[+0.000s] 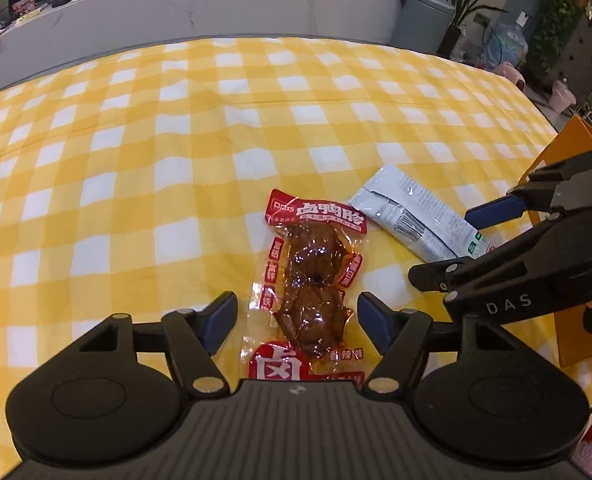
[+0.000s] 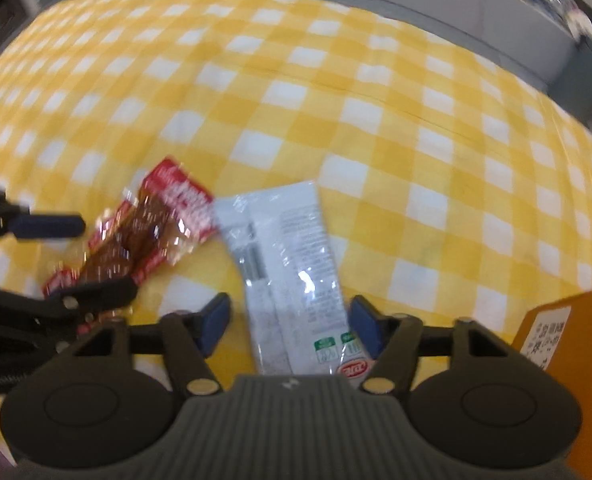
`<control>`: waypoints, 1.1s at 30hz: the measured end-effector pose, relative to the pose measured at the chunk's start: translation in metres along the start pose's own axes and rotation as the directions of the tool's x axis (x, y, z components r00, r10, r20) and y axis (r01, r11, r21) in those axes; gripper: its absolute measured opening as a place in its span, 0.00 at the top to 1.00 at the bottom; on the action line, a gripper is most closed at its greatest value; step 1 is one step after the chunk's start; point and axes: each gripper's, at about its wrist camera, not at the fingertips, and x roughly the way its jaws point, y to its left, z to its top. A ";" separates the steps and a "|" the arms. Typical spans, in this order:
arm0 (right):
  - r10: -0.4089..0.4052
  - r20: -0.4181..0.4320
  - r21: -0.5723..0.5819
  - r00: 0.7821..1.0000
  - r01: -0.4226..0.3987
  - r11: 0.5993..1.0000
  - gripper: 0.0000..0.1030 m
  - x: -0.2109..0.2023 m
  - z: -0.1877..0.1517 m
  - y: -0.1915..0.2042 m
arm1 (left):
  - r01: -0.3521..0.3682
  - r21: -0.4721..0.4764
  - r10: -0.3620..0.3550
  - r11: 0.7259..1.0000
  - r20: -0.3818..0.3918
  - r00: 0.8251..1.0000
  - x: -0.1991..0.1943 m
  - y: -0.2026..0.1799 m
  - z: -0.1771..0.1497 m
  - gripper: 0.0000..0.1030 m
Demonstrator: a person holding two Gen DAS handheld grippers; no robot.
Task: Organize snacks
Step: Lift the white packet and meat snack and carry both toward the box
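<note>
A red-and-clear snack pack (image 1: 309, 280) holding brown meat lies flat on the yellow checked cloth (image 1: 176, 140). My left gripper (image 1: 296, 322) is open over its near half, a blue pad on each side, neither pressing. Beside it on the right lies a white-grey snack packet (image 2: 292, 264), back side up. My right gripper (image 2: 291, 324) is open astride this packet's near end; its right pad stands close to the packet's edge. The right wrist view is blurred, and shows the left gripper (image 2: 80, 258) over the red pack (image 2: 152, 228). The left wrist view shows the right gripper (image 1: 447, 246) over the white packet (image 1: 411, 216).
An orange box (image 2: 575, 368) stands at the right edge of the table, close to my right gripper, and also shows as the orange box (image 1: 571, 152) in the left wrist view. Behind the table runs a grey partition (image 1: 216, 12) with cluttered desks and potted plants (image 1: 555, 20).
</note>
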 end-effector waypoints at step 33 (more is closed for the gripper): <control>0.072 0.043 0.008 0.996 -0.073 0.997 0.59 -0.022 -0.019 -0.004 | -0.040 0.067 0.036 0.997 0.062 0.997 -0.013 -0.012 -0.015 0.31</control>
